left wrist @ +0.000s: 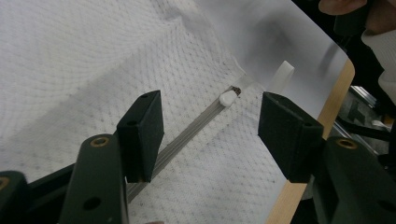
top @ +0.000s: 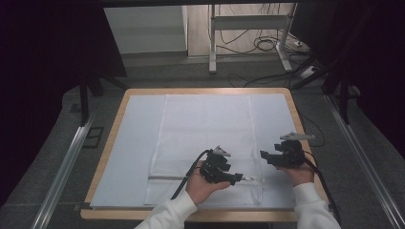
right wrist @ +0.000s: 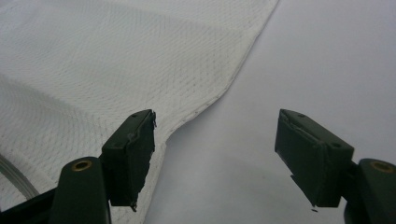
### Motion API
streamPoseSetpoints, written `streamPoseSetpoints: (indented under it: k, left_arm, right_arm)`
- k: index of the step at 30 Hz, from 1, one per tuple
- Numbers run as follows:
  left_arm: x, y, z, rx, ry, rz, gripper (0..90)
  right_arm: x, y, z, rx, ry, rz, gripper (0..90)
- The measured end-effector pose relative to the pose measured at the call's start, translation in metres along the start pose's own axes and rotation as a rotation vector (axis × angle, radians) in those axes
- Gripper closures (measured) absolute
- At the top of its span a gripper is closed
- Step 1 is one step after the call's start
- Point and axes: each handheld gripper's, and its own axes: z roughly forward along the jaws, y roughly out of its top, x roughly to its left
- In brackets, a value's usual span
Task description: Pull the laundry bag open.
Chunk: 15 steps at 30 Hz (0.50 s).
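Observation:
A white mesh bag lies flat in the middle of the table, with a grey zipper running across near its front end. My left gripper hovers open just above that zipper's right part, pointing right. In the left gripper view the zipper passes between the open jaws of the left gripper, and its white pull lies just beyond them. My right gripper stands open at the bag's right edge. In the right gripper view the right gripper straddles the bag's edge.
A white sheet covers the wooden table. A small white tab lies on the sheet past the zipper's end. Metal rails run along the floor on both sides. Desk legs and cables stand beyond the far edge.

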Motion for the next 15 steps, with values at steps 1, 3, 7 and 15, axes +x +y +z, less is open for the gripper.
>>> streamPoseSetpoints:
  k: [1,3,7,15]
  left_arm:
    - [0.000,0.000,0.002,0.005,-0.008,-0.010,40.8]
    - [0.000,0.000,0.003,0.008,-0.012,-0.012,41.1]
    - [0.000,0.000,0.008,0.022,-0.026,-0.014,41.2]
    - [-0.002,0.000,0.016,0.038,-0.032,-0.017,42.5]
  right_arm:
    - [0.000,0.000,0.000,0.000,0.000,0.000,28.0]
    - [0.000,0.000,0.000,0.000,-0.001,0.000,28.0]
    - [0.000,0.000,0.000,0.001,-0.001,-0.001,28.0]
    - [0.001,0.001,-0.001,-0.003,0.002,-0.004,28.0]
